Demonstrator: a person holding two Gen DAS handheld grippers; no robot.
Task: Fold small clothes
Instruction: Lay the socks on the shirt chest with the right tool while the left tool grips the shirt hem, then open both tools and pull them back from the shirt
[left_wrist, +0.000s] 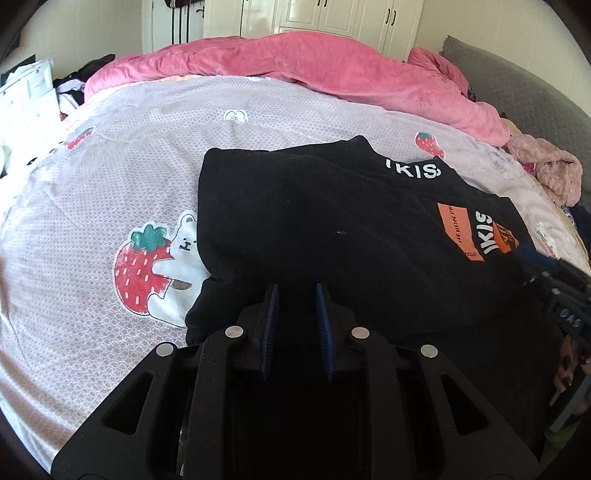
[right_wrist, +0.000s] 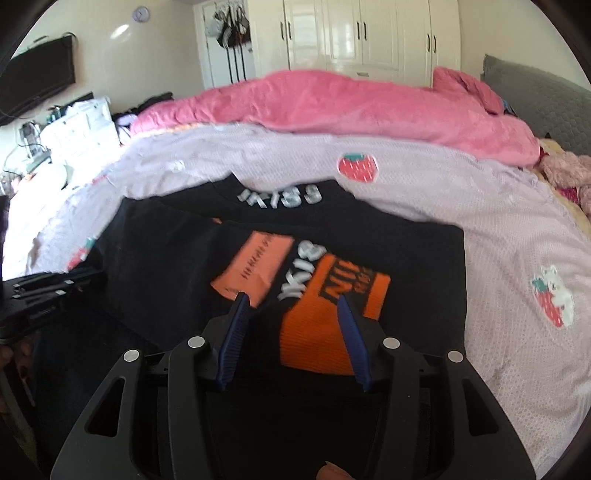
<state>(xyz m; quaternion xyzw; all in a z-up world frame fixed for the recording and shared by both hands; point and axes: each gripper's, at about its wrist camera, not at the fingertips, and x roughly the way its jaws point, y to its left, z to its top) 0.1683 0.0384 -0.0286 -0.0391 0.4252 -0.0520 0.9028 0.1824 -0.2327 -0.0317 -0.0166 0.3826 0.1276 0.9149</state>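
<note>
We see a black shirt (left_wrist: 332, 229) lying partly folded on the bedsheet (left_wrist: 147, 147), centre to right of the left wrist view, orange print patch (right_wrist: 321, 306) facing up in the right wrist view. We judge it soft, light and floppy; it should drape and crease easily, not slip much on the textured sheet. Nothing fragile. Best hold, in our view: a hemmed edge or corner, pinching both layers so the fold travels together; the near edge by the claws looks reachable.

Left gripper (left_wrist: 295, 291) sits at the bottom centre of its view, over the near black cloth. Its jaws stand a narrow gap apart, and we see no cloth pinched between the pads. Right gripper (right_wrist: 291, 299) sits at the bottom centre of its view, jaws clearly apart, hovering over the orange patch; cloth shows between the fingers but the pads don't press it. That view is a bit blurred.

Edges: the shirt's left side is a clean straight fold in the left wrist view, and the collar end points to the upper part of the frame. There is open sheet to the left and above the shirt, so plenty of room to sweep. A pink quilt (left_wrist: 314, 70) bunches along the top of the frame, well apart. A pink fuzzy garment (left_wrist: 550, 173) lies at the right edge, near the grey headboard (left_wrist: 535, 85). A fingertip (right_wrist: 332, 470) shows at the bottom.
</note>
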